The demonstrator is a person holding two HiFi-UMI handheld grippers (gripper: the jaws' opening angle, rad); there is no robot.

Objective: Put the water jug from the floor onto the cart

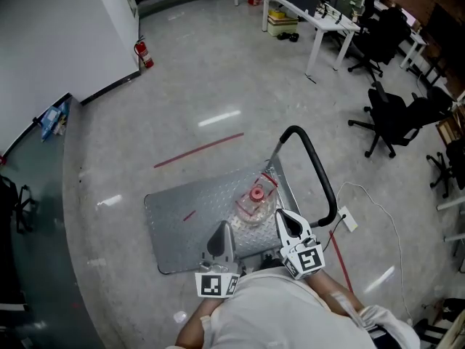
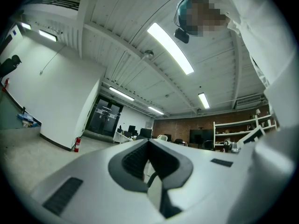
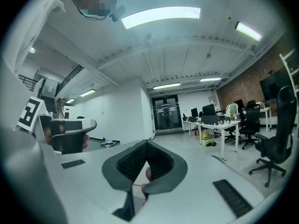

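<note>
A clear water jug [image 1: 254,205] with a red cap stands upright on the grey platform cart [image 1: 182,220], near its black push handle [image 1: 317,167]. Both grippers hang close to my body at the cart's near edge. My left gripper [image 1: 224,228] is shut and empty, left of the jug and not touching it. My right gripper [image 1: 280,215] is shut too, just right of the jug with nothing held. In the left gripper view the gripper [image 2: 149,142] points level across the office. In the right gripper view the gripper [image 3: 146,143] shows a bit of red behind its jaws.
A red tape line [image 1: 197,150] crosses the floor beyond the cart. A white cable with a plug [image 1: 347,220] lies right of the handle. Office chairs [image 1: 392,118] and white desks [image 1: 320,17] fill the right and far side. A fire extinguisher [image 1: 143,51] stands by the left wall.
</note>
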